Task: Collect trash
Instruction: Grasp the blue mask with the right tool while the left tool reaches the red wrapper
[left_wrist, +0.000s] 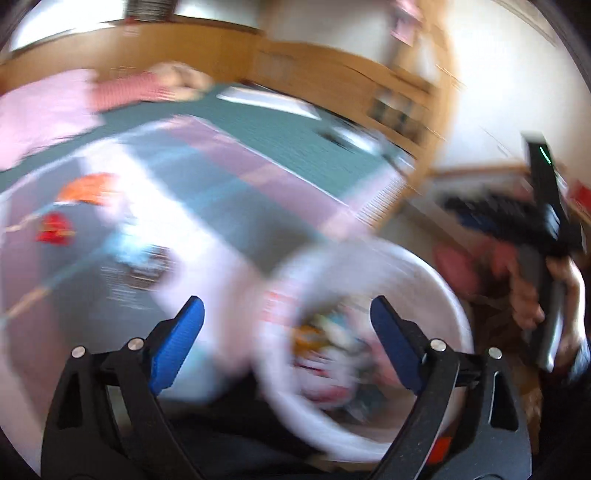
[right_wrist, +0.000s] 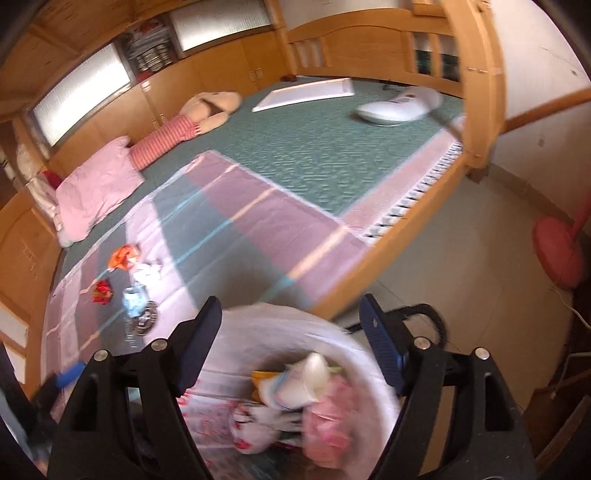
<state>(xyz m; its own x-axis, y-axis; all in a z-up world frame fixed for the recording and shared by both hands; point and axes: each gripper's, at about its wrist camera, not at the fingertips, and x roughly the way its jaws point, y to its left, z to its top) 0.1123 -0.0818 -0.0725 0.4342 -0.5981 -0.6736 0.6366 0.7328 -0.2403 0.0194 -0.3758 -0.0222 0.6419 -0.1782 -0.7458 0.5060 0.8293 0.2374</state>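
Above the trash bin (right_wrist: 354, 354), both grippers agape

Trash fills the bin (right_wrist: 354, 354) beside the bed (right_wrist: 314, 155); more wrappers (right_wrist: 125, 256) lie on it.

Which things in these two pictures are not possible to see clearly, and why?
- Left wrist view: trash in the white bin is smeared by motion blur.
- Right wrist view: the bin's near part is cut off by the bottom edge and the right gripper.
- Wrappers on the bed sheet: print too small to read.
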